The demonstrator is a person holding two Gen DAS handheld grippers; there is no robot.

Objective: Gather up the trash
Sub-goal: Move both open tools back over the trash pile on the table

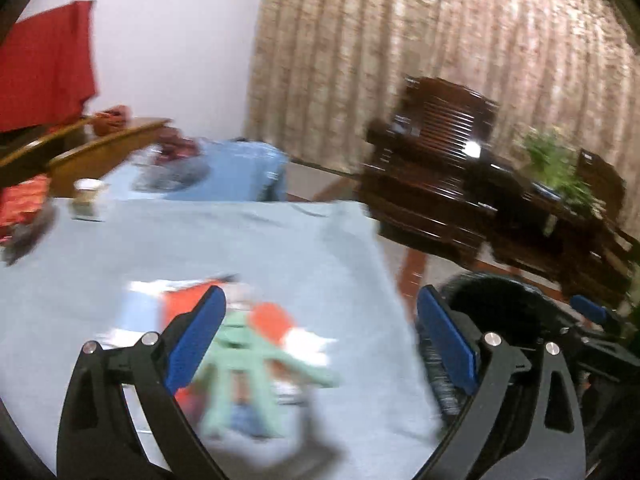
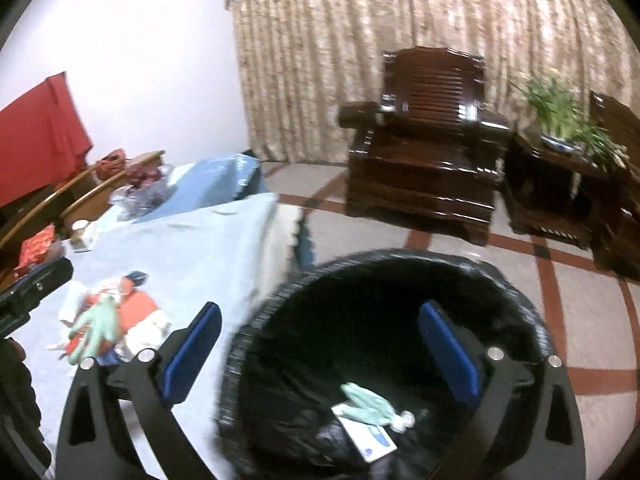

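A pile of trash lies on the light blue tablecloth (image 1: 280,240): a mint green glove (image 1: 248,364), red and white wrappers (image 1: 276,320). My left gripper (image 1: 320,320) is open and empty just above the pile. The pile also shows in the right wrist view (image 2: 100,320). My right gripper (image 2: 320,328) is open and empty over a bin with a black liner (image 2: 520,300). Inside the bin lie a green glove (image 2: 368,402) and a white card (image 2: 368,436). The bin also shows in the left wrist view (image 1: 492,296), off the table's right edge.
A paper cup (image 1: 86,196) and a red packet (image 1: 20,204) sit at the table's far left. A blue bag (image 1: 240,168) and wooden chairs (image 1: 108,152) stand behind. A dark wooden armchair (image 2: 424,152), side table with a plant (image 2: 560,120) and tiled floor lie to the right.
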